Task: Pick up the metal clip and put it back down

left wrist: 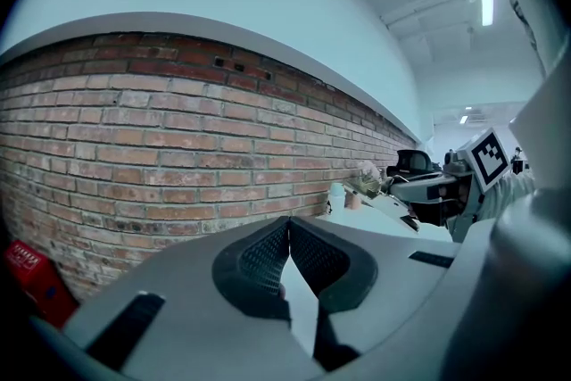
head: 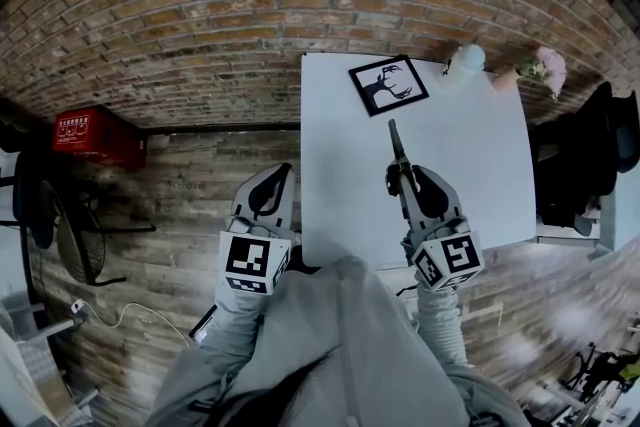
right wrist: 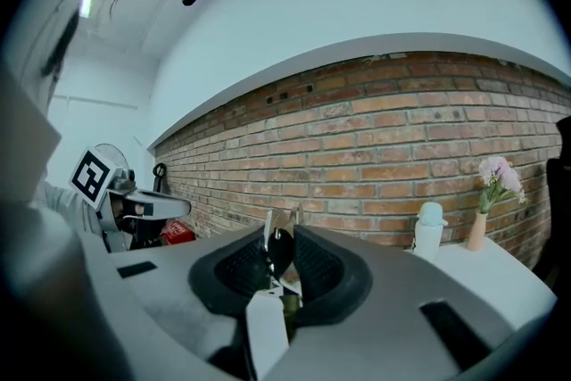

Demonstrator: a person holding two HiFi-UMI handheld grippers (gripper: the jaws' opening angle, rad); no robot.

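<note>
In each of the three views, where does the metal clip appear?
Head view: metal clip right of centre, held in the right claw.
Left gripper view: cannot make it out.
Right gripper view: lower centre, clamped in that claw.
Shared landmark: the brick wall.

deer picture (head: 389, 85) and vase (head: 507, 78) on white table (head: 470, 175).

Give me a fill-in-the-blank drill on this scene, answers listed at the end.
The right gripper is shut on a long metal ___.
The black-framed picture on the white table shows a ___.
The left gripper is shut and holds ___.
The wall beyond the table is built of ___.
Answers: clip; deer; nothing; brick.
</note>
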